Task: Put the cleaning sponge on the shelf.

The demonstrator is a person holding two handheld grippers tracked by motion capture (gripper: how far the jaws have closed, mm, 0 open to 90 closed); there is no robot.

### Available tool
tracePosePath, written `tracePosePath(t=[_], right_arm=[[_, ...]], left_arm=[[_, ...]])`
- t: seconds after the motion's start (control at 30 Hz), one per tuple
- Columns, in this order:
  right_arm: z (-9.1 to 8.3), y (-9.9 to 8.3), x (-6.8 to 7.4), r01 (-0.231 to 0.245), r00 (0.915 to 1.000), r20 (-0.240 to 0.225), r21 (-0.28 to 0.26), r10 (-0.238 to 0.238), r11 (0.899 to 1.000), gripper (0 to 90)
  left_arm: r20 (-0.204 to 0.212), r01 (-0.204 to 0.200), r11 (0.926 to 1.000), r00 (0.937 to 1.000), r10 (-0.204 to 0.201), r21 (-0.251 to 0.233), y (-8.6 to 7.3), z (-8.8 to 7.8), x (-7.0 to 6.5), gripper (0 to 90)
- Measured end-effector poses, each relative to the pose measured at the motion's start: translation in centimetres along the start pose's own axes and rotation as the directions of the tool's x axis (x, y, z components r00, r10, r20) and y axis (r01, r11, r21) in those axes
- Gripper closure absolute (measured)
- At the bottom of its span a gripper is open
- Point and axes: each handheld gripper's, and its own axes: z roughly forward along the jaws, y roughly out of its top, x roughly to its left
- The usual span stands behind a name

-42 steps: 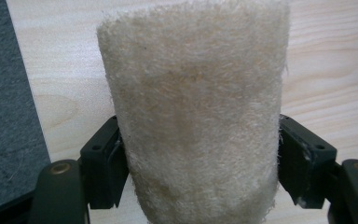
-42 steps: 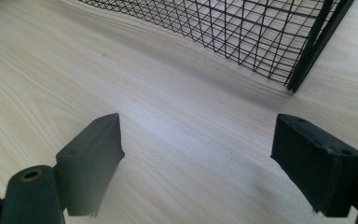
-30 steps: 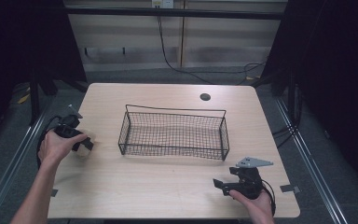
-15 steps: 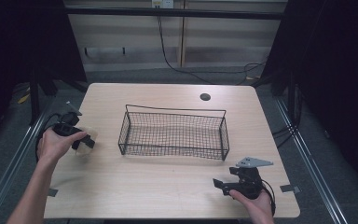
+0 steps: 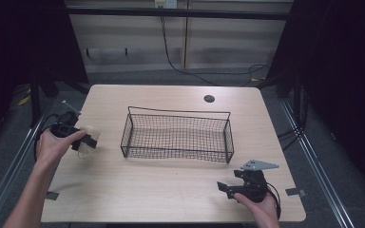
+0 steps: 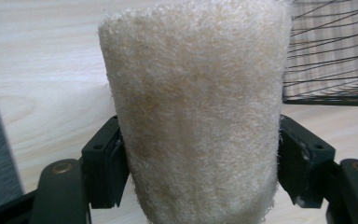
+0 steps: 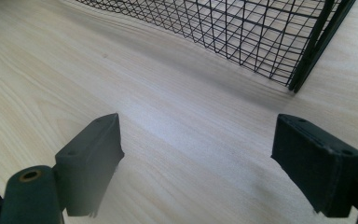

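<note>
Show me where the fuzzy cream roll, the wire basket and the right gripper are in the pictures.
fuzzy cream roll (image 6: 196,116): left gripper view, middle of its furry side, between the jaws.
wire basket (image 5: 178,113): high view, on its far top rim.
right gripper (image 5: 224,187): high view, midway between its open fingertips.

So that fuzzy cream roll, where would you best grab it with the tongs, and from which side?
Across its middle, from the side. The fuzzy cream roll is a soft, round-sided cylinder, so two pads squeezing opposite sides of its body hold it evenly. The left tongs grip it just so, one jaw on each flank. Coming from the end would probably give nothing to pinch.
</note>
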Motion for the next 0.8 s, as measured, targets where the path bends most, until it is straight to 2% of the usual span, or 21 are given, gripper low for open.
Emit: tracePosePath(t=[0.1,0.17,0.23,0.37,0.47,0.57,0.8], right_arm=[[0.0,0.0,0.0,0.002,1.0,0.0,0.0,-0.002,1.0,15.6],[0.0,0.0,0.0,0.002,1.0,0.0,0.0,-0.002,1.0,15.5],[0.0,0.0,0.0,0.003,1.0,-0.001,0.0,-0.003,1.0,15.5],[0.0,0.0,0.0,0.004,1.0,-0.002,0.0,-0.004,1.0,15.5],[0.0,0.0,0.1,0.005,1.0,-0.003,0.003,-0.005,1.0,15.5],[0.0,0.0,0.1,0.003,1.0,-0.002,0.002,-0.003,1.0,15.5],[0.0,0.0,0.1,0.003,1.0,-0.001,0.005,-0.003,1.0,15.5]], left_arm=[[-0.021,-0.019,0.9998,0.9996,0.019,0.002,0.1,-0.2,-0.3,28.4],[-0.009,-0.014,0.9999,0.9999,0.014,0.001,0.1,-0.4,-0.4,28.4],[-0.016,-0.018,0.9998,0.9997,0.018,0.003,0.1,-0.6,-0.5,28.4],[-0.028,-0.056,0.9984,0.998,0.056,0.012,0.2,-0.9,-0.9,28.4],[-0.028,-0.065,0.9978,0.9974,0.066,0.011,0.4,-1.2,-1.1,28.4],[-0.022,-0.066,0.9978,0.9976,0.066,0.004,0.5,-1.6,-1.4,28.4],[-0.065,-0.068,0.9976,0.9955,0.069,0.006,1.0,-2.5,-2.3,28.3]])
